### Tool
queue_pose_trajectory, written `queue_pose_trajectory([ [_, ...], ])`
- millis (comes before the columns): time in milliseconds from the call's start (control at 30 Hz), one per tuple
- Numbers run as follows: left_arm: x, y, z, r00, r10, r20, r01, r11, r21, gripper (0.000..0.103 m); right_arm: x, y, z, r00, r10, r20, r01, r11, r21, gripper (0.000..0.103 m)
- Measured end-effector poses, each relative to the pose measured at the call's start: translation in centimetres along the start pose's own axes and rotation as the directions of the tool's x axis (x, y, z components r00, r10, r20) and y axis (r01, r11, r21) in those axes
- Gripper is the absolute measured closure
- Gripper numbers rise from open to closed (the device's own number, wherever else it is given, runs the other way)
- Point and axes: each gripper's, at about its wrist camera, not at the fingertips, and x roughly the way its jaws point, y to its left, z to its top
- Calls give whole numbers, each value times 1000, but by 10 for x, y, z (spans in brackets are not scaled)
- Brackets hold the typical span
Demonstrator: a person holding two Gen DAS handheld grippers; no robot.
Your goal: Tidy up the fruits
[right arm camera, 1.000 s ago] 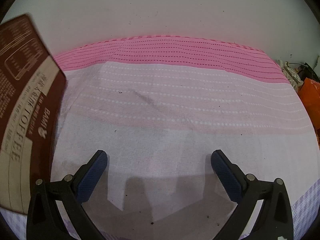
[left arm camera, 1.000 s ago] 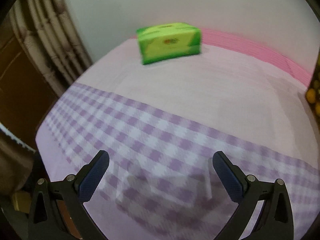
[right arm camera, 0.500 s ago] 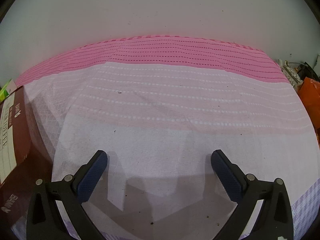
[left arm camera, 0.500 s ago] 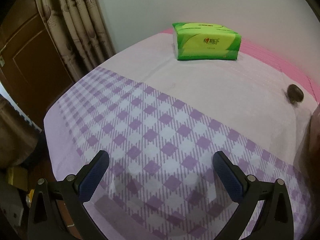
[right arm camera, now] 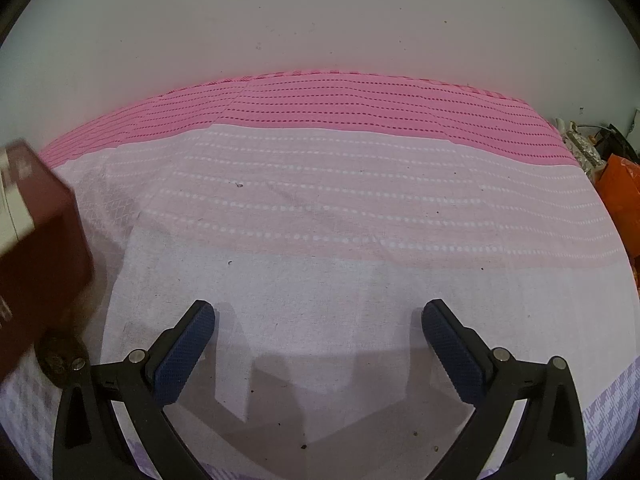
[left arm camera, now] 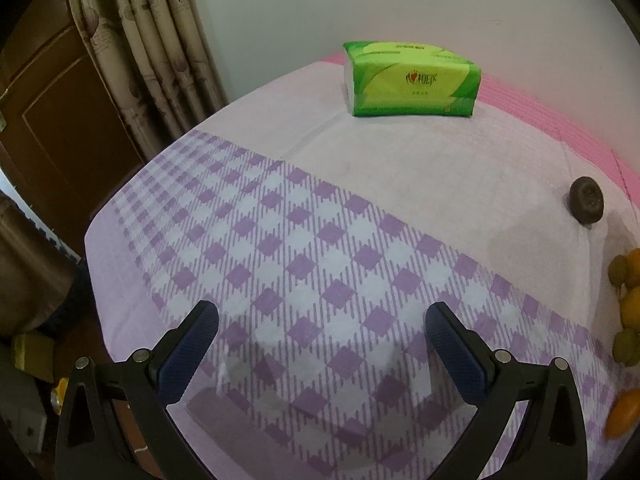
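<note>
The left tool [left arm camera: 322,344], wide and empty, has swung right over the bench [left arm camera: 280,264], bringing fruits [left arm camera: 626,300] into view at its right edge, while the right tool [right arm camera: 318,338], also wide and empty, hovers nowhere near them.

Fruits [left arm camera: 628,304] and blurred box [right arm camera: 36,248] edge-cropped

Green tissue pack [left arm camera: 412,80] far on the checked cloth [left arm camera: 320,264], dark fruit [left arm camera: 587,205] right, tongs [left arm camera: 322,328] agape.
</note>
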Motion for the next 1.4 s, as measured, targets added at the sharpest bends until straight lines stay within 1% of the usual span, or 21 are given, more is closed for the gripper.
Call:
queue_pose_trajectory([
  [67,-5,8,6,999,-22,-43,20,999,-30,0,0,0,0,1000,0,0,0,1000,0,0],
  [133,-20,23,18,999,-10,-35,7,997,-74,0,0,0,0,1000,0,0,0,1000,0,0],
  [200,-44,41,30,1000,4,0,-4,993,-122,0,0,0,0,1000,0,0,0,1000,0,0],
  [267,-78,66,39,998,21,51,-11,984,-180,0,0,0,0,1000,0,0,0,1000,0,0],
  [300,-92,77,39,997,20,73,-5,979,-203,0,0,0,0,1000,0,0,0,1000,0,0],
  [333,-113,91,37,993,24,112,3,972,-237,0,0,0,0,1000,0,0,0,1000,0,0],
  [367,-130,103,34,989,32,148,7,966,-260,0,0,0,0,1000,0,0,0,1000,0,0],
  [400,-155,117,28,976,48,211,13,960,-280,0,0,0,0,1000,0,0,0,1000,0,0],
  [467,-185,128,16,952,81,294,7,958,-288,0,0,0,0,1000,0,0,0,1000,0,0],
  [500,-197,133,8,940,99,325,-1,958,-288,0,0,0,0,1000,0,0,0,1000,0,0],
  [533,-201,135,2,940,94,329,4,958,-286,0,0,0,0,1000,0,0,0,1000,0,0],
  [633,-195,130,-11,956,28,293,53,963,-264,0,0,0,0,1000,0,0,0,1000,0,0],
  [700,-184,119,-13,963,24,269,41,972,-232,0,0,0,0,1000,0,0,0,1000,0,0],
  [767,-169,107,-12,976,-4,216,45,982,-183,0,0,0,0,1000,0,0,0,1000,0,0],
  [867,-158,95,-13,983,-26,183,54,987,-151,0,0,-1,0,1000,1,0,-1,1000,0,0],
  [967,-155,84,-13,984,-24,175,45,992,-115,0,0,0,0,1000,1,0,-1,1000,0,0],
  [1067,-152,77,-13,985,-38,170,55,994,-99,0,0,-1,0,1000,1,0,-1,1000,0,0],
  [1267,-143,71,-12,989,-48,140,58,996,-69,0,0,-1,0,1000,1,0,-1,1000,0,0],
  [1400,-140,72,-13,990,-49,132,59,996,-67,0,0,-1,0,1000,1,0,-1,1000,0,0],
])
